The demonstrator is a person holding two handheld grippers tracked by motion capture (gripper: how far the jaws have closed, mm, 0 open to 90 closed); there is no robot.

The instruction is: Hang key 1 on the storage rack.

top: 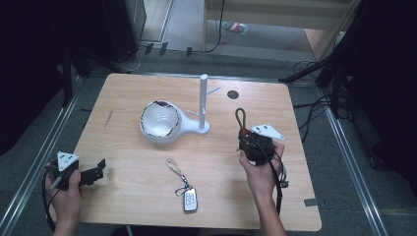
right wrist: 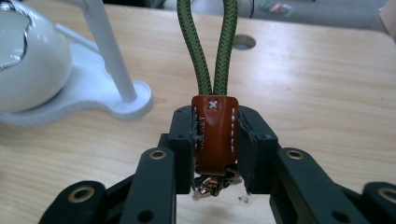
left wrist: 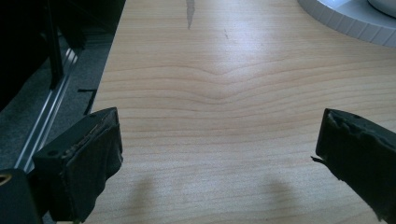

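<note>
Two tongs, two key straps, one white stand with bowl and post, one wooden bench [top: 147, 172].

Right tongs [top: 244, 133] up off the bench, held in right hand [top: 258, 169], forearm in from the bottom edge, jaws pointing away from the person toward the far side. Clamped on green cord strap [right wrist: 208, 51]: pads press both sides of its brown leather tab [right wrist: 214, 133], tab upright between them. Doubled braided olive-green cord rises out of the tab top as a closed loop, standing straight beyond the jaw tips. Tab rust-brown, white stitching down its side and a white cross stitch at the top; metal ring bits hanging under it, partly hidden by the jaws. White post [right wrist: 109, 51] ahead and left of right tongs, near but apart from the loop; white bowl [right wrist: 28, 60] further left. Dark round hole [right wrist: 244, 42] in bench ahead, beyond the loop.

Left tongs [left wrist: 219, 154] low over the near left corner of the bench, gripped by left hand [top: 66, 189], jaws wide apart, nothing between them, bare wood under. Grey ribbed stand rim [left wrist: 345, 21] far ahead to the right of left tongs.

Second strap with key fob [top: 189, 199] flat on bench, between both tongs, nearer the person's edge, well apart from each; pale loop end pointing away, fob end toward the person.
</note>
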